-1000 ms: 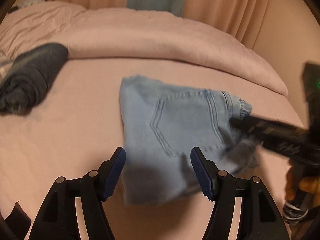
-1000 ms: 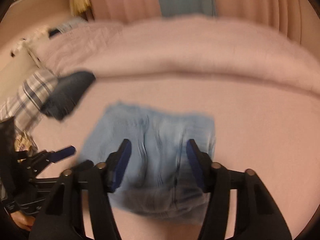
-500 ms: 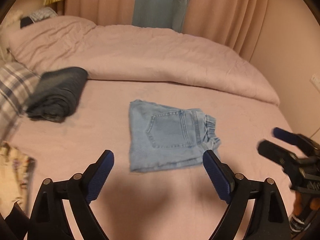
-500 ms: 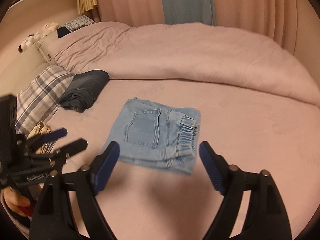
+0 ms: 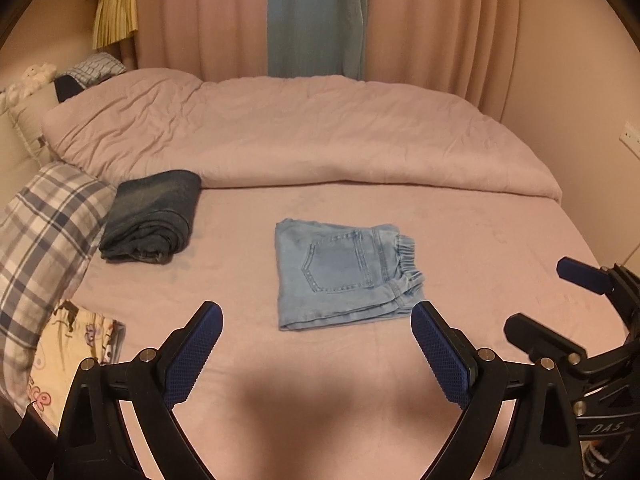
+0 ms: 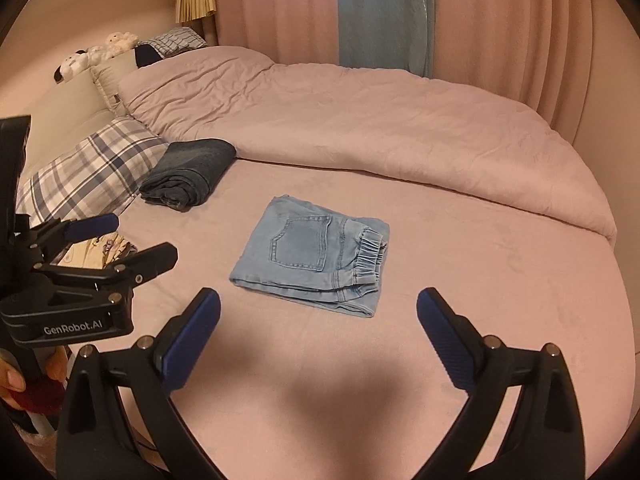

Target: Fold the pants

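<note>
We note both grippers, left and right, pulled back since earlier, jaws wide, empty; folded light-blue pants lie released on the bed.

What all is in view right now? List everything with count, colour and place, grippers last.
Folded pants: one, light blue denim, middle of the bed sheet.
Rolled jeans: one, dark blue, left, beside the plaid pillow.
Plaid pillow: one, blue-white check, left edge.
Printed cloth: one, cream, near left.
Duvet: one, pink, bunched along the far side.
Curtains: pink with a blue panel, behind the bed.
Plush toys: white, headboard shelf.
Left gripper: open, empty.
Right gripper: open, empty.
</note>
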Action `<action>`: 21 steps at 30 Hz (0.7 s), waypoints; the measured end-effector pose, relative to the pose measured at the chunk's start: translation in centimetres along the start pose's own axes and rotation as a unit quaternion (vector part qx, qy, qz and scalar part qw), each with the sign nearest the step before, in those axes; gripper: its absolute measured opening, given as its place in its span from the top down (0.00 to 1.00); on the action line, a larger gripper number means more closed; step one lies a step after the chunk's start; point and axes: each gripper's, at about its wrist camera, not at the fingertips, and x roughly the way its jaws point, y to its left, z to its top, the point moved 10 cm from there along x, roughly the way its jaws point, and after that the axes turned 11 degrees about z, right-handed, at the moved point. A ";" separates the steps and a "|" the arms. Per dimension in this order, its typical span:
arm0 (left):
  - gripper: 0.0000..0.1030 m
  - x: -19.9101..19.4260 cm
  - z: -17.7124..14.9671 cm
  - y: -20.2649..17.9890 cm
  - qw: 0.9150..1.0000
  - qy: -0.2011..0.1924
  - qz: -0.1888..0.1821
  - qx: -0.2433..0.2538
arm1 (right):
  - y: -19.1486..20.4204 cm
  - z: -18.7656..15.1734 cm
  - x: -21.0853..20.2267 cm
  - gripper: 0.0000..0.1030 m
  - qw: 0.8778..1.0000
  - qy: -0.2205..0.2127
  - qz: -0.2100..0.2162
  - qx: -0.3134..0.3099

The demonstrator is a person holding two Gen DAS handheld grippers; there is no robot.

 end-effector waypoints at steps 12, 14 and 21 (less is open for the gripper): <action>0.08 -0.9 0.1 -0.2 1.000 -0.002 -0.003 -0.001 | 0.7 -0.1 -0.6 0.03 1.000 -0.001 -0.005 -0.004; 0.08 -0.9 0.1 -0.3 1.000 -0.002 -0.002 0.000 | 0.7 0.0 -0.5 0.03 1.000 0.000 -0.003 -0.004; 0.08 -0.9 0.1 -0.4 1.000 -0.002 0.001 0.000 | 0.9 0.0 -0.5 0.03 1.000 -0.001 -0.005 -0.006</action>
